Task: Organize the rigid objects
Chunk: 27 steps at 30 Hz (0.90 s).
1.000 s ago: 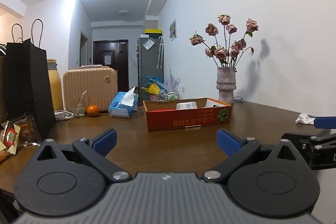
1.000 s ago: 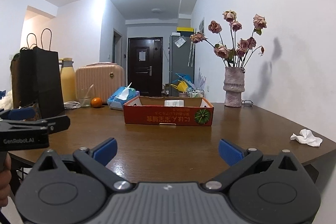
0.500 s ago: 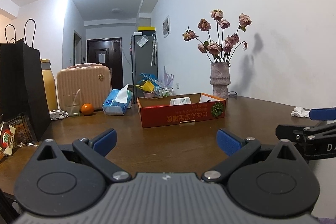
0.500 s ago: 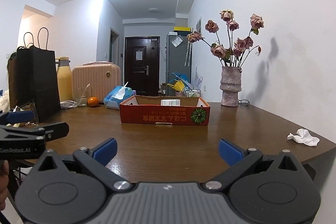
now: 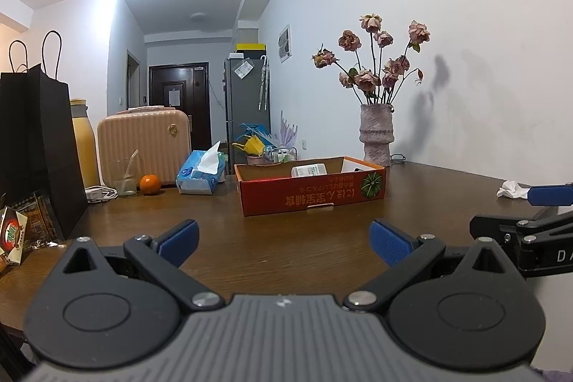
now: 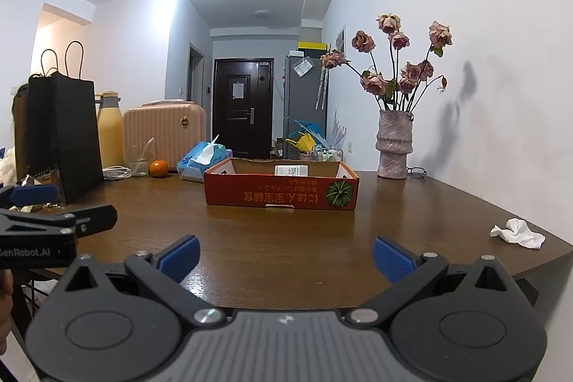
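Observation:
A red cardboard tray (image 5: pixel 311 194) (image 6: pixel 281 194) lies mid-table with a small white box (image 5: pixel 308 170) (image 6: pixel 290 170) inside it. An orange (image 5: pixel 149 184) (image 6: pixel 158 168) rests at the back left beside a blue tissue pack (image 5: pixel 198 176) (image 6: pixel 200 162). My left gripper (image 5: pixel 283 240) hovers open over the near table edge, holding nothing. My right gripper (image 6: pixel 284 255) is likewise open and empty, level with it. Each gripper shows at the side of the other's view.
A black paper bag (image 5: pixel 35 145), a yellow bottle (image 5: pixel 84 145), a pink suitcase (image 5: pixel 143 142) and a glass (image 5: pixel 125 179) line the back left. Snack packets (image 5: pixel 21 230) lie near left. A vase of dried roses (image 6: pixel 394 145) and a crumpled tissue (image 6: pixel 517 231) sit on the right.
Both grippers have drifted slightly back and shifted their aim; the tray appears a little smaller and more centred. Jaws stayed open.

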Tool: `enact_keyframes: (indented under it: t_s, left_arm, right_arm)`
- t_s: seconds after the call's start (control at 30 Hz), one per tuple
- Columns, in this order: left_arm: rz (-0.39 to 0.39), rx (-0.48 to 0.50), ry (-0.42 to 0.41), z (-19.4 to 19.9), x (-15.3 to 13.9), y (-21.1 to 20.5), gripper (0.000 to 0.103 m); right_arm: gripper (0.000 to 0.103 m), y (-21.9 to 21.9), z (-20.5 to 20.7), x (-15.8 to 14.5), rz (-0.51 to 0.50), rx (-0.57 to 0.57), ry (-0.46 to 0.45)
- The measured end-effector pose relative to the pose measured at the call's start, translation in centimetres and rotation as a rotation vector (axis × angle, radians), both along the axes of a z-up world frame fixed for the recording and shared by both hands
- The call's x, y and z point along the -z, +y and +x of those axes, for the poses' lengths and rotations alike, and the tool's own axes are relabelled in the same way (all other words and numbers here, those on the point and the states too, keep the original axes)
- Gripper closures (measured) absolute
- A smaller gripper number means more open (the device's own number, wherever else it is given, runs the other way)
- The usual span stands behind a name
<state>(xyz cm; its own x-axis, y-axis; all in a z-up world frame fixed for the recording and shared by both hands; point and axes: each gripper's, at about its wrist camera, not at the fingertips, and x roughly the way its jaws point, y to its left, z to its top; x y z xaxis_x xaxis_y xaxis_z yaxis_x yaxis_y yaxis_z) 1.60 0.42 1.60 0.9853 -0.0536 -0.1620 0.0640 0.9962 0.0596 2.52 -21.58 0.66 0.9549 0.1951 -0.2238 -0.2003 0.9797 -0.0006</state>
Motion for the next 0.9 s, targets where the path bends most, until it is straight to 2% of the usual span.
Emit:
enact_keyframes:
  t_s: [0.9]
  left_arm:
    - [0.004,0.002,-0.002,-0.14,0.06,-0.11,0.000]
  right_arm:
    - [0.000,-0.28,-0.11,-0.10,0.004,0.014,-0.007]
